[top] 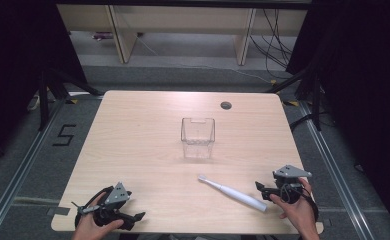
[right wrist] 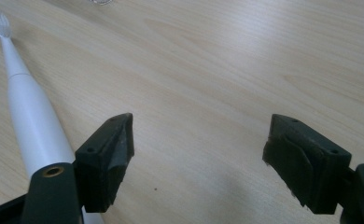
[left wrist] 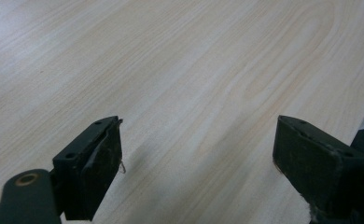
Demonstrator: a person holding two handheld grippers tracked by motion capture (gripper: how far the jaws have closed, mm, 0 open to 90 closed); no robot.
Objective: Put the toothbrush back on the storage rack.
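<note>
Two hands come in at the near edge of the table (top: 133, 115), and each one holds a gripper. On the near left, the left gripper (top: 133, 218) has its jaws spread wide, with nothing but bare wood between them. On the near right, the right gripper (top: 259, 188) is spread wide too and holds nothing. Just beside it lies a white toothbrush (top: 235, 193), flat on the wood, with its thick end near that gripper and its brush end pointing toward the middle of the table. In the right gripper view the toothbrush (right wrist: 28, 112) sits off to the side of the jaws, not between them, so a squeeze from here would likely catch only air. Its round, smooth body looks like it could roll or slip away if one jaw bumps it first. Farther back, near the middle of the table, stands a clear box (top: 198, 137) with an open top. It looks empty. It also looks light, so a bump might push it or tip it over.
</note>
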